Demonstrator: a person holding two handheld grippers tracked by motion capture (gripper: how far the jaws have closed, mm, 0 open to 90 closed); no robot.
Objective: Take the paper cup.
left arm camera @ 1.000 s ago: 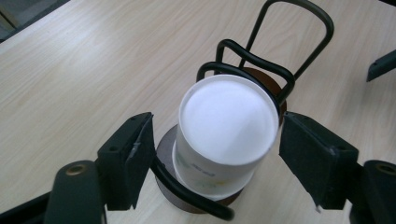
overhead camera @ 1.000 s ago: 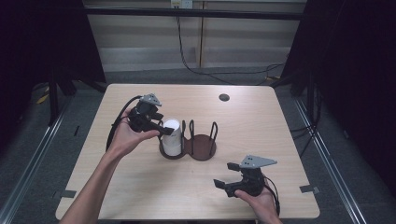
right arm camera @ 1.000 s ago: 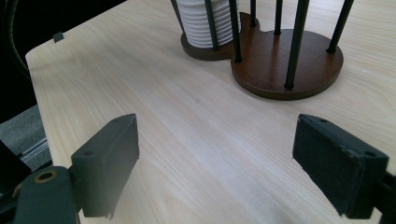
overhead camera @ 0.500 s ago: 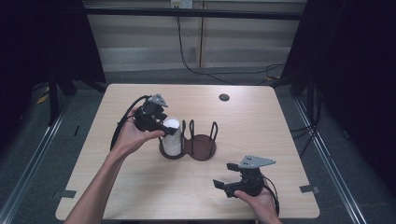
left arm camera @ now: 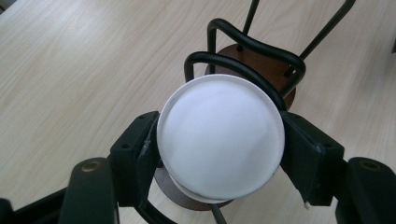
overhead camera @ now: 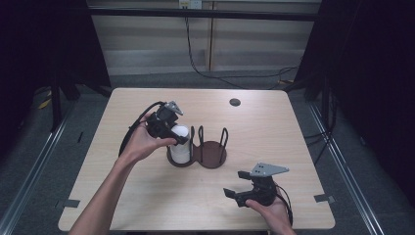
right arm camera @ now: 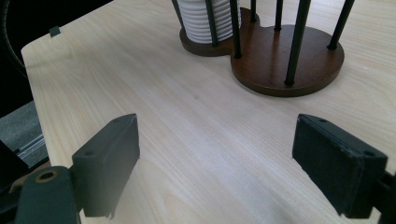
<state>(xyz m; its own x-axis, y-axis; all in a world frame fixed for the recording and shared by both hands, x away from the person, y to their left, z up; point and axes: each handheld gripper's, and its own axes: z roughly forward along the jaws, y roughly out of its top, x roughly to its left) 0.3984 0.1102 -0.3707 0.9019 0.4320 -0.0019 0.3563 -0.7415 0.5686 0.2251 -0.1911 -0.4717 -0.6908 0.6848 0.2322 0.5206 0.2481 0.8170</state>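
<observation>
High view: left gripper reaches from the left over the stack of white cups, which stands in the left ring of a dark two-ring wire holder near the table centre. Left gripper view: the stack's top lies between the two black jaws, which have just been closing and now press its sides. Right gripper rests at the near right edge, well apart from the holder, jaws spread wide with nothing between them
</observation>
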